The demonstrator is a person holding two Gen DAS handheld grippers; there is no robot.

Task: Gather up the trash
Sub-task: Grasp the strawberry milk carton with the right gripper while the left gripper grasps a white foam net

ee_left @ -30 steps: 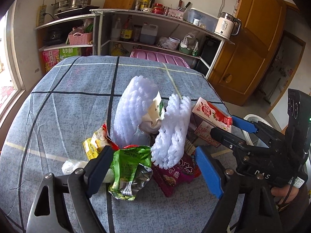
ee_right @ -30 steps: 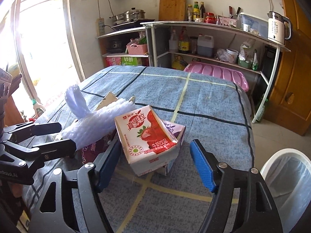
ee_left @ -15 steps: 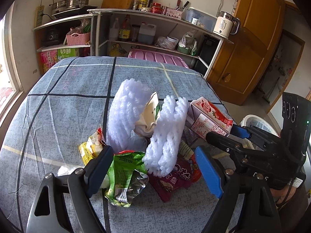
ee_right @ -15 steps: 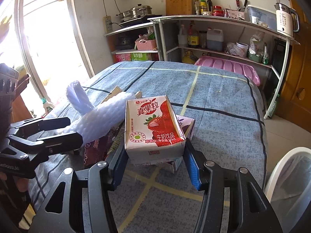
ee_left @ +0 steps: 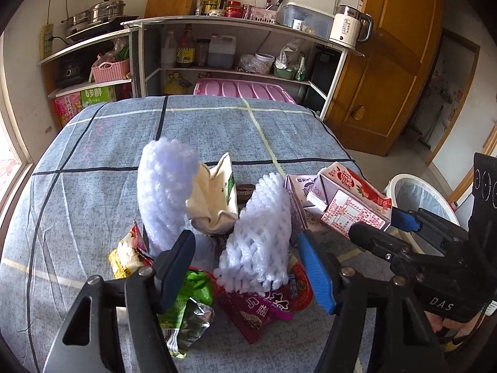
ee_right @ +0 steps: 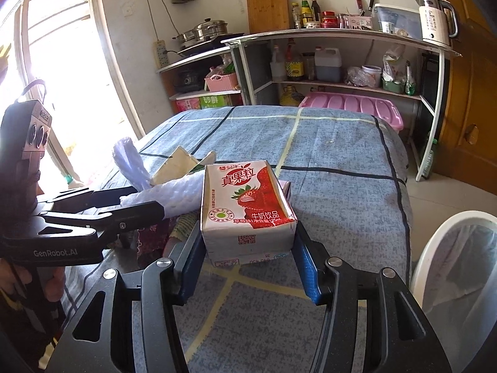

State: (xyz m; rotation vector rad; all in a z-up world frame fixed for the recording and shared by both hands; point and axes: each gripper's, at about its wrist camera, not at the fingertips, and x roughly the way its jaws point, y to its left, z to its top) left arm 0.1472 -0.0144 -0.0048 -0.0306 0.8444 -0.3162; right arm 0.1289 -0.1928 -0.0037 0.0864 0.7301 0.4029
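A bright window (ee_right: 62, 71) lights pale walls; metal shelving (ee_left: 236, 46) crowded with kitchenware stands beside a wooden door (ee_left: 391, 62).

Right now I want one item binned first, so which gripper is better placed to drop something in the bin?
Right gripper: shut on the strawberry milk carton, white bin beside it.

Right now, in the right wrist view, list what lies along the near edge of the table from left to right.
left gripper → white foam net → strawberry milk carton, clamped by the right gripper → bare blue checked tablecloth → white bin beside the table.
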